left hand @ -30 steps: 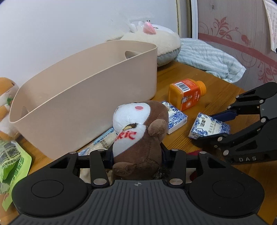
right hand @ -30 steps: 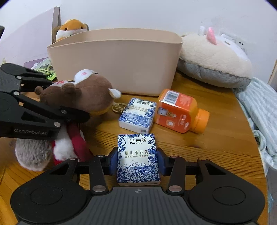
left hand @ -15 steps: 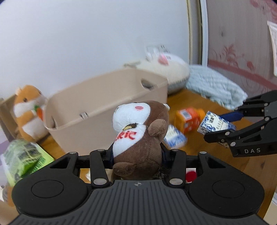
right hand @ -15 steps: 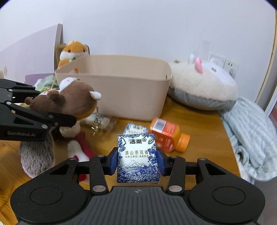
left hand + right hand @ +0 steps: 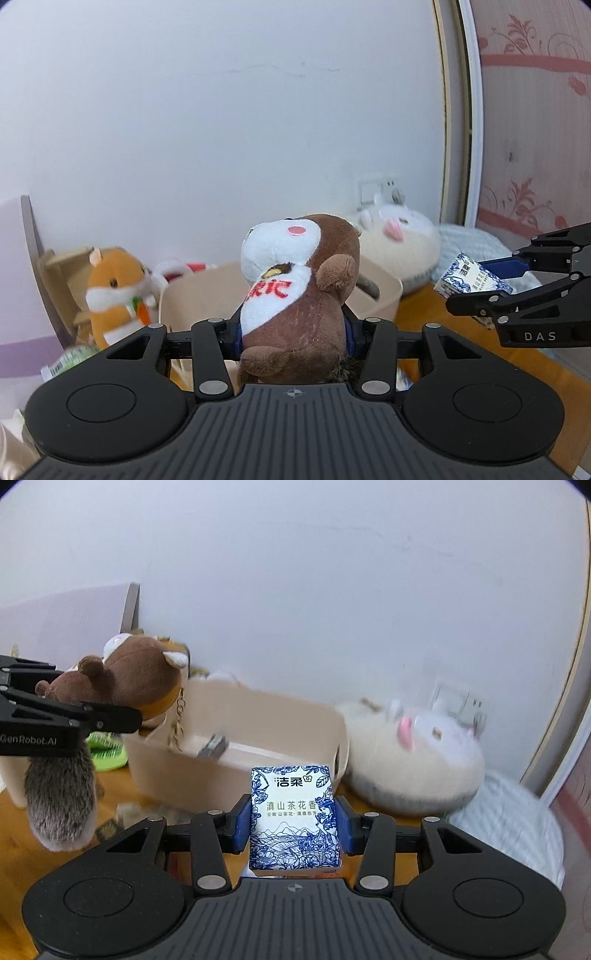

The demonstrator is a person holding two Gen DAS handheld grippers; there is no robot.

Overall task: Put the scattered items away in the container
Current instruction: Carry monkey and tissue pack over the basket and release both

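Above the beige bin [image 5: 236,738], the left gripper [image 5: 293,332] clamped a brown plush toy [image 5: 299,288] that hid the bin's middle; the right gripper [image 5: 293,819] gripped a tissue pack [image 5: 293,819] nearby, the background blurred.

Left tongs [image 5: 293,328]: we see them clamped on the plush toy [image 5: 295,295] — raised.
Right tongs [image 5: 293,821]: we see them gripping the tissue pack [image 5: 294,818] — raised, level.

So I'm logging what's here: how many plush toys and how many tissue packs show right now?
Plush toys: 3 (brown plush, orange hamster, white plush)
Tissue packs: 1 (tissue pack)
Total: 4
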